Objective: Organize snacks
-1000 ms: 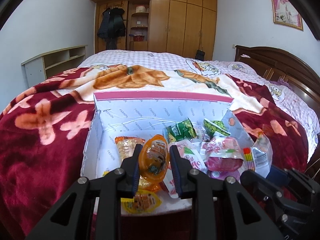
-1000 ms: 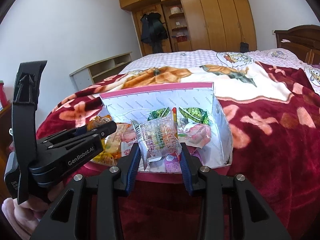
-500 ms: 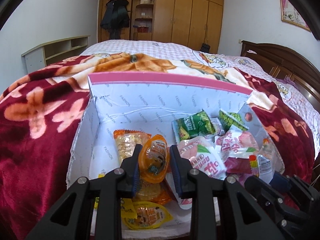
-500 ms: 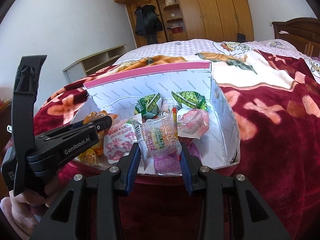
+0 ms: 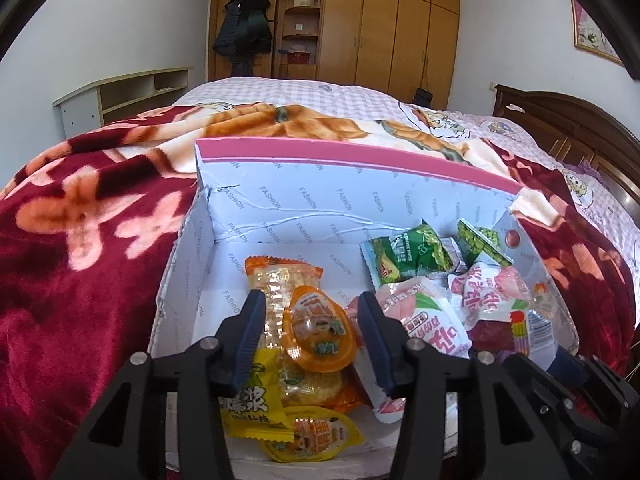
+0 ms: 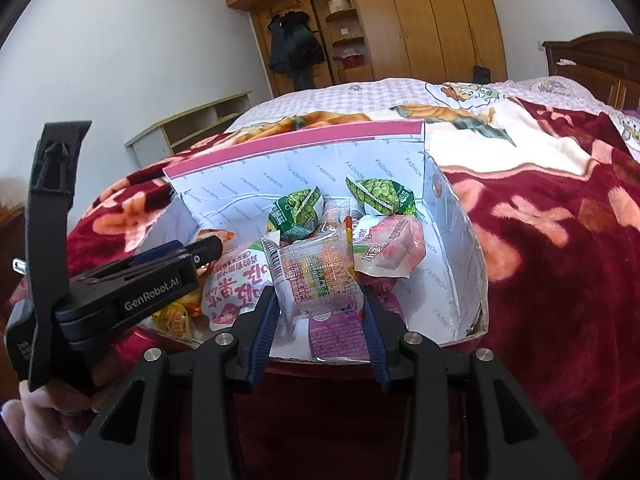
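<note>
Both grippers have come down closer over the box [image 5: 352,216] since a second ago, and the left gripper [image 5: 310,334] has just been opening its jaws, so the orange jelly cup [image 5: 320,336] it pinched before now lies loose between the fingers on the clear rice cracker packet [image 5: 276,292], in the left half of the box. Jaws of the right gripper [image 6: 320,312] have also been opening a little; the clear candy packet [image 6: 316,276] sits between them, tilted, over a purple packet [image 6: 340,334], and I cannot tell whether the pads still press it. Green pea bags [image 6: 380,192] lean at the back wall, pink packets [image 5: 432,320] lie in the right half. Under the box spreads a red flowered blanket [image 5: 80,264].
</note>
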{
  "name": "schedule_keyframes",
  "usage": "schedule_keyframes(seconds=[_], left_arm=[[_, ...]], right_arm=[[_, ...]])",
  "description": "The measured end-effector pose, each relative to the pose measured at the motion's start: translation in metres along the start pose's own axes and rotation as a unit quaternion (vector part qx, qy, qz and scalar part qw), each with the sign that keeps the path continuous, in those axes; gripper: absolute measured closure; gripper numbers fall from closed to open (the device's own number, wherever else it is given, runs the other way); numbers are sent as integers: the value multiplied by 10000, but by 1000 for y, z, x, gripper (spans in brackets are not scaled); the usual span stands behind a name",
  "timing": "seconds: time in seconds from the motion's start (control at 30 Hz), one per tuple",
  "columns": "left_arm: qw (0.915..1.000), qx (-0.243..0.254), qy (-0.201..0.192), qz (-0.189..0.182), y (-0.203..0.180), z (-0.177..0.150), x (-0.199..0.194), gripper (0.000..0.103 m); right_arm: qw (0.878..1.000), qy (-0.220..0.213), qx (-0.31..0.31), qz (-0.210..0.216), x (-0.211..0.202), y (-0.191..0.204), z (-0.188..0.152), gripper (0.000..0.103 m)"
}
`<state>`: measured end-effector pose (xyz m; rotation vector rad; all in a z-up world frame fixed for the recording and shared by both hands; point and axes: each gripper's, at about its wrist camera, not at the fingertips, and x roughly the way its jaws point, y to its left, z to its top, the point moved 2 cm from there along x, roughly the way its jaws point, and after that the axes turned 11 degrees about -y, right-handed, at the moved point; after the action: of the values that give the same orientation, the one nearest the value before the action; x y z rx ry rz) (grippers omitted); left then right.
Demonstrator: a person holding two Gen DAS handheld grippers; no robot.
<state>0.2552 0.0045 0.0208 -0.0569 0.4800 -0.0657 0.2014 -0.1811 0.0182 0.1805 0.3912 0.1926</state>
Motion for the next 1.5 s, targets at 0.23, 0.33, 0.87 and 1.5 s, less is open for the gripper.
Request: schedule_keyframes(seconds=[0.23,0.33,0.87,1.5], left_arm=[[10000,8,-67,10,-1,3,-11,39],[9998,73,-167,37,-4,5,-21,29],[9994,19,-312,113,-3,2,-74,28],[9999,-43,113,77,-17,-50,-99,28]], right_arm=[[9999,-113,-32,-9,-8,1,1,48],[9998,-219,-11,-5,-13,1,2,42],[9994,-322,88,-33,-45,-3,-1,39],[9999,25,71,-85,-64,1,-29,39]])
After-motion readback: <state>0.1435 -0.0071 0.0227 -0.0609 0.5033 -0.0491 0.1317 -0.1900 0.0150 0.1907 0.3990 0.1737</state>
